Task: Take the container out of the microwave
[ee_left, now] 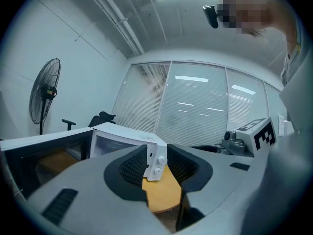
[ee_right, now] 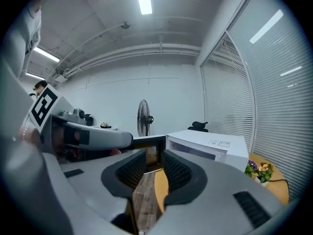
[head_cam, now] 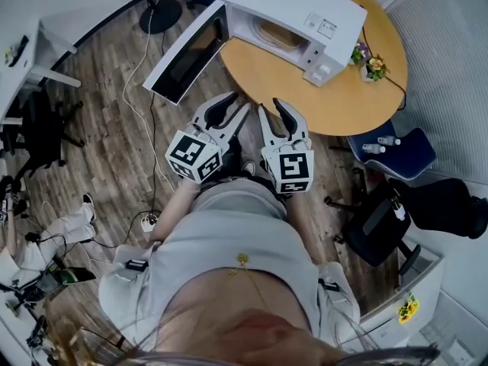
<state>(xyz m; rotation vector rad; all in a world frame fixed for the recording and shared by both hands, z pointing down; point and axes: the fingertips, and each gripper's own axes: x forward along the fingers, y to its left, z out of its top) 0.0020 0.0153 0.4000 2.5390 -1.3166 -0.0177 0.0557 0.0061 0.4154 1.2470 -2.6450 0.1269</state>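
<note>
The left tongs (head_cam: 229, 107) are held with the jaws apart. In the left gripper view (ee_left: 157, 163) only the far-off microwave's control panel (ee_left: 157, 161) and the tabletop's edge show through the gap. The right tongs (head_cam: 274, 111) sit just beside them on the right, jaws likewise apart. Their own view (ee_right: 150, 173) shows wooden floor (ee_right: 142, 199) and the tabletop's rim through the gap. Both tongs are close to the person's body and over the floor, well short of the tabletop (head_cam: 343, 105).

Ahead of both tongs, on the near part of the round tabletop, stands the white microwave (head_cam: 305, 10). Its open mouth is turned toward the tongs and slightly to their left. Its door (head_cam: 187, 52) is swung wide, past the tabletop's edge, ahead and left of the left tongs.

Inside the cavity lies the container (head_cam: 276, 33), pale and shallow. Its long axis runs across the mouth, parallel to the oven's front. What it holds cannot be made out.

Beyond the right tongs, just right of the microwave, is a small bunch of flowers (head_cam: 372, 63) on the tabletop. A standing fan (ee_right: 143, 116) is farther off.
</note>
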